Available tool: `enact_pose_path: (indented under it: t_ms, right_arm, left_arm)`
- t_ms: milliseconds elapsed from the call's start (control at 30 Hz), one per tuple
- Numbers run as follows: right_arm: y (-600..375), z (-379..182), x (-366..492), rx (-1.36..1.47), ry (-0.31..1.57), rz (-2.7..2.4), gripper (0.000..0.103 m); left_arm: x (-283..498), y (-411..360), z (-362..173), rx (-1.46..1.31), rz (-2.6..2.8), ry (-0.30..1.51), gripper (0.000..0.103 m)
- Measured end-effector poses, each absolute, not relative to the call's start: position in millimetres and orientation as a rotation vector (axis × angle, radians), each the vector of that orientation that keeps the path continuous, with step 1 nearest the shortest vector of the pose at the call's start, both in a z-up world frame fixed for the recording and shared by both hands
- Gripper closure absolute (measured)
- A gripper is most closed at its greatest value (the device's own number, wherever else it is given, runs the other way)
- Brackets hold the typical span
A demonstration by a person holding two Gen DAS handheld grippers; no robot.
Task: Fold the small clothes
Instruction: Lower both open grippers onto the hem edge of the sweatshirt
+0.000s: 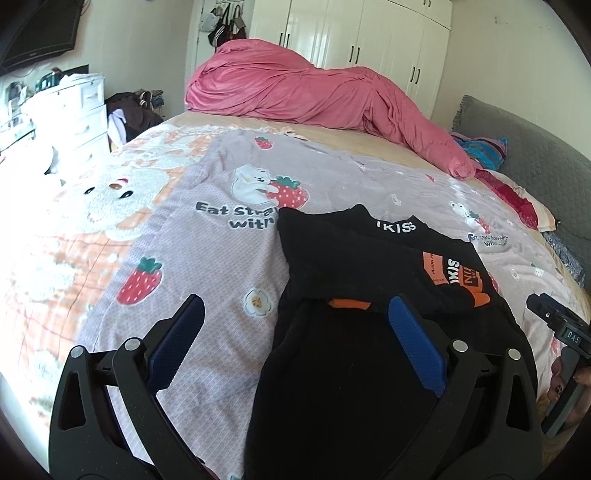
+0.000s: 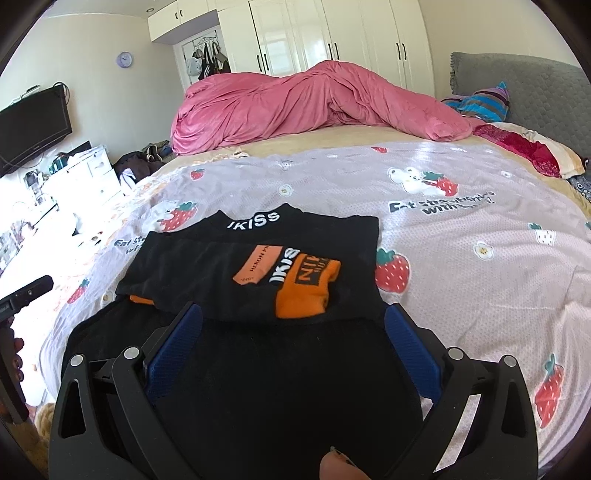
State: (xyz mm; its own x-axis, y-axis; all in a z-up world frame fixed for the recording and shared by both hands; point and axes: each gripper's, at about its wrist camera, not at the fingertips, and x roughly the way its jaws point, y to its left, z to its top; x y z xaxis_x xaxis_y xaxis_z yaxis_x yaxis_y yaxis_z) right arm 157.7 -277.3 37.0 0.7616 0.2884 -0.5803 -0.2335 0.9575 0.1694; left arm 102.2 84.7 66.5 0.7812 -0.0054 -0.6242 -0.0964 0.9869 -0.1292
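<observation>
A small black garment (image 1: 362, 258) with orange patches and white "IKISS" lettering lies partly folded on the strawberry-print sheet (image 1: 207, 258). In the right wrist view the same garment (image 2: 258, 266) sits straight ahead, its near black part spreading under the fingers. My left gripper (image 1: 295, 310) is open, hovering over the garment's left edge, its right blue pad (image 1: 413, 339) above the black cloth. My right gripper (image 2: 293, 317) is open too, spanning the near fold with nothing clamped. The right gripper's body (image 1: 554, 325) shows at the left view's right edge.
A pink duvet (image 2: 314, 103) is heaped at the far side of the bed, with pillows (image 2: 524, 147) and a grey headboard (image 2: 524, 85) to the right. White drawers (image 1: 74, 110) stand left of the bed, wardrobes (image 2: 332, 33) behind. A fingertip (image 2: 336, 465) shows at the bottom.
</observation>
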Motion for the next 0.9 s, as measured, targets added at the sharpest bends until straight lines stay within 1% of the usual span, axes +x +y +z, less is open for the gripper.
enact_pose_path:
  t_ms: [900]
  right_arm:
    - [-307,20,109,0.128,0.701,0.270,0.005]
  left_arm:
    - [40,112,43,-0.215,0.048,0.767,0.009]
